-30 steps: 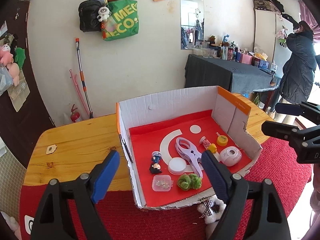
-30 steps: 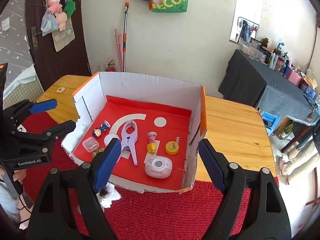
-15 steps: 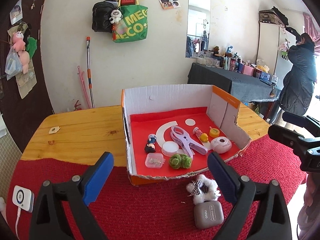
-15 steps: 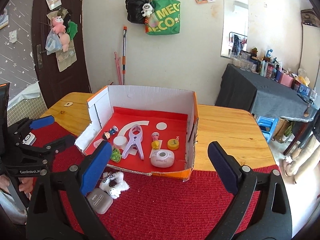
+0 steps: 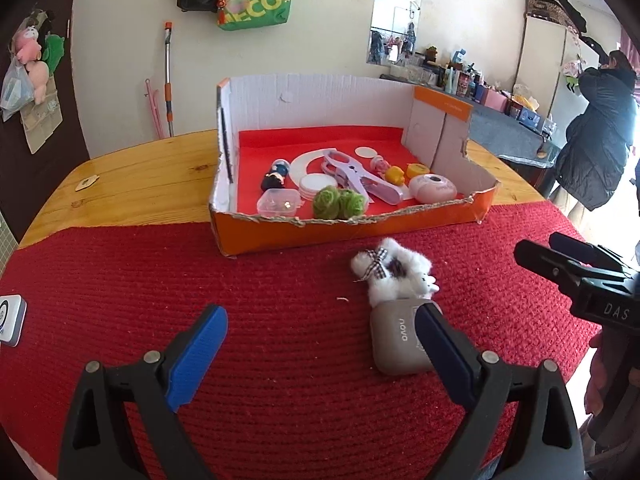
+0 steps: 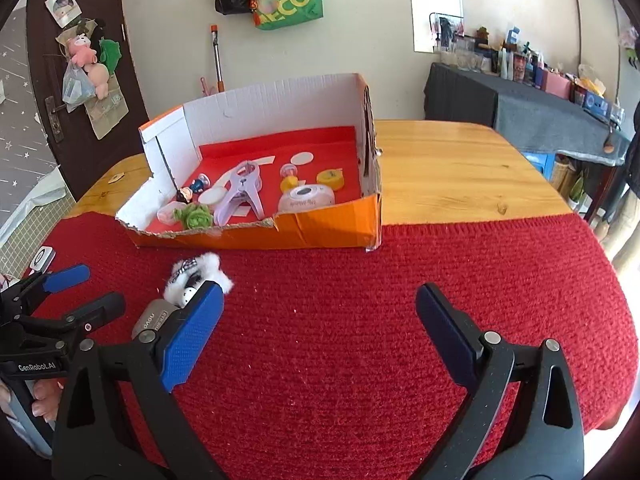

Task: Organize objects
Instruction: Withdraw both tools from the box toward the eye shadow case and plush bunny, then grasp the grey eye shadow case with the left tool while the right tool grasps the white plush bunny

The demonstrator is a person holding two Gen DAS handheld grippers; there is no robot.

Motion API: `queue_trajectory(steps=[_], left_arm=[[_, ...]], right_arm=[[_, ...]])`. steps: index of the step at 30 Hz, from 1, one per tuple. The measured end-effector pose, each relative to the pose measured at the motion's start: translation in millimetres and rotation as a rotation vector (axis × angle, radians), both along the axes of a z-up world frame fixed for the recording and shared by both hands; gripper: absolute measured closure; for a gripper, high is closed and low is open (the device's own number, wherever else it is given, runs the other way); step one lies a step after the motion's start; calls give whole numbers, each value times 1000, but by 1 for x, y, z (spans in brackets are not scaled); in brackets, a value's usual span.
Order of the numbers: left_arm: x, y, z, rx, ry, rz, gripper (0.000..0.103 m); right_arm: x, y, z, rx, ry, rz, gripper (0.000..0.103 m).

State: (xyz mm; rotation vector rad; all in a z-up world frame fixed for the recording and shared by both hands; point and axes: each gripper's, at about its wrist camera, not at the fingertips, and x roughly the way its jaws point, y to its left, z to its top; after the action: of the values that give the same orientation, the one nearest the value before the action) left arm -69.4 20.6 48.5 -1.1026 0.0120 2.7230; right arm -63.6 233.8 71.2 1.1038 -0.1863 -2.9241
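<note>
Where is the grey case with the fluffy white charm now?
The grey case lies on the red mat, outside the cardboard box, near its torn front edge.

Rough knitted red cloth (image 5: 280, 280) covers the glossy wooden table (image 5: 152, 184).

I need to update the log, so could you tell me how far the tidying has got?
Done: many small items lie in the cardboard box. In hand: nothing; left gripper and right gripper are open. Left: grey case and white plush on the red mat.
</note>
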Motion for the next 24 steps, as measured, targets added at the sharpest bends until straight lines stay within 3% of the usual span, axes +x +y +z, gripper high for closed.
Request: queue_trajectory(steps=[6, 11, 14, 24], left_arm=[[-3, 24, -11, 9, -70, -96, 6], [-7, 33, -20, -53, -94, -103, 6], [-10, 26, -26, -33, -131, -106, 5], [-23, -17, -23, -77, -107, -23, 5]], right_arm=[[4, 9, 0, -22, 0, -16, 5], [3, 7, -1, -11, -7, -10, 5], [1, 3, 0, -9, -10, 8, 5], [-18, -24, -9, -16, -60, 119, 5]])
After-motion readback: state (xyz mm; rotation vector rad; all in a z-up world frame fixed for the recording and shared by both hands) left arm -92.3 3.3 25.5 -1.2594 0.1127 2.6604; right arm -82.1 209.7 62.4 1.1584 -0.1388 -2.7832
